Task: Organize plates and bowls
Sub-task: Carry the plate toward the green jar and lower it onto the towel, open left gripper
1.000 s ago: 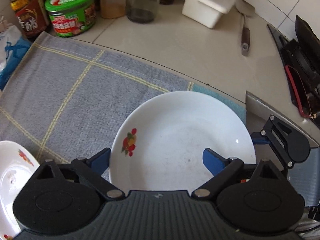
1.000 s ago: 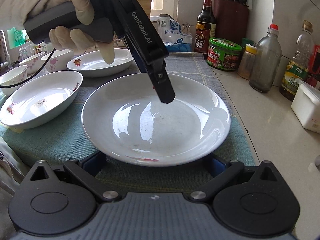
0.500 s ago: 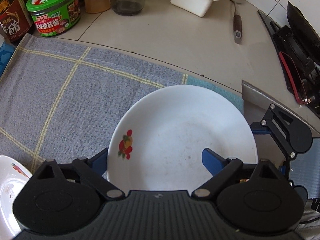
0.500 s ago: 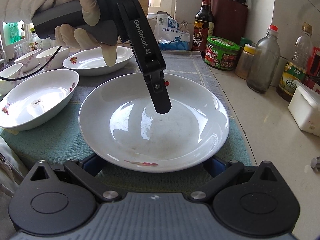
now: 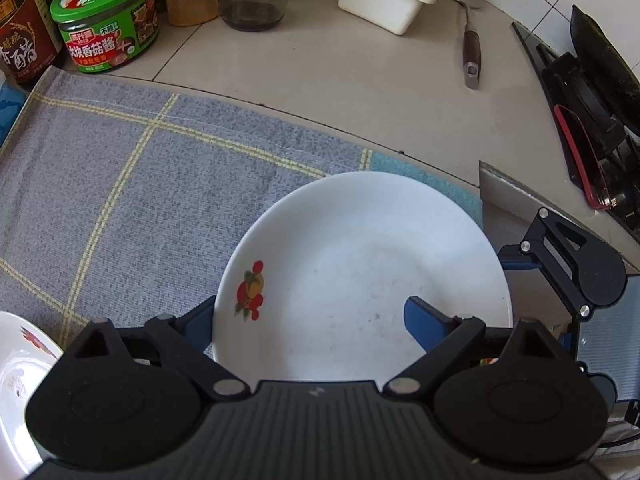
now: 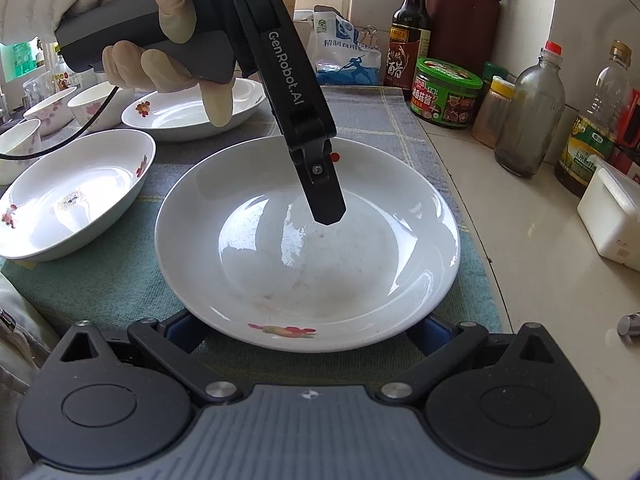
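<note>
left hand-held gripper [image 5: 308, 320] points steeply down over the white plate [image 5: 360, 276], jaws about half open: one blue finger outside the near-left rim, the other over the well, and whether the pads press on it i cannot tell. right hand-held gripper [image 6: 306, 330] sits low at the opposite rim, fingers spread wide beside the plate, holding nothing. the plate lies on the checked cloth [image 5: 132, 184], its right edge near the cloth's edge and the bare tabletop [image 5: 320, 76]. more dishes, like the oval bowl [image 6: 72, 192], crowd one side, jars and bottles the back edge, open cloth between.
</note>
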The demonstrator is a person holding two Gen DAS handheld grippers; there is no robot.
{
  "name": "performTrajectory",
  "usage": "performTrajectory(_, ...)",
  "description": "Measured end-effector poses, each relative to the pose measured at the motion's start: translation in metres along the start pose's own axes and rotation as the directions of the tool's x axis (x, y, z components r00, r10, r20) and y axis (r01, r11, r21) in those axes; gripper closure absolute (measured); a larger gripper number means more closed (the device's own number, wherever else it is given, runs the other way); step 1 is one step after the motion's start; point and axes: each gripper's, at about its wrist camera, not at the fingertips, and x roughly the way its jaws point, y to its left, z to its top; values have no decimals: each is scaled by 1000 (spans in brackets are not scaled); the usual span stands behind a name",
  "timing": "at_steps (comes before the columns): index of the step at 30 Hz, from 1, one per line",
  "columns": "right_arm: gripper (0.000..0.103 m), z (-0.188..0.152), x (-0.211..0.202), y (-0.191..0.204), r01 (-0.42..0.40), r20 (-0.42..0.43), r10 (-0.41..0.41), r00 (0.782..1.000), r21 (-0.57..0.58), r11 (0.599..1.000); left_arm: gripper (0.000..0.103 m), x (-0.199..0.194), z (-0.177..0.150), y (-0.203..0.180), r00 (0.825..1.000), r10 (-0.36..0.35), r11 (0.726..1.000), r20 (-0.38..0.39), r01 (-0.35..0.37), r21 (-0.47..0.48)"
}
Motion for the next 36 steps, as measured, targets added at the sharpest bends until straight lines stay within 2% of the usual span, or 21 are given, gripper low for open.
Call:
performTrajectory(10, 0, 19, 5, -8, 3, 15, -2, 1000, -26, 1000, 8, -15, 9, 13, 998, 18, 1000, 58, -17, -17)
performTrajectory(20, 0, 48, 27, -27, -5, 31, 6, 999, -52, 999, 8, -22, 27, 36, 992, 58, 998, 112, -54, -41)
performTrajectory(36, 0, 67, 64, -55, -11, 23, 12, 1000, -46, 999, 8, -4, 51, 68, 986, 85, 996, 141, -79, -50)
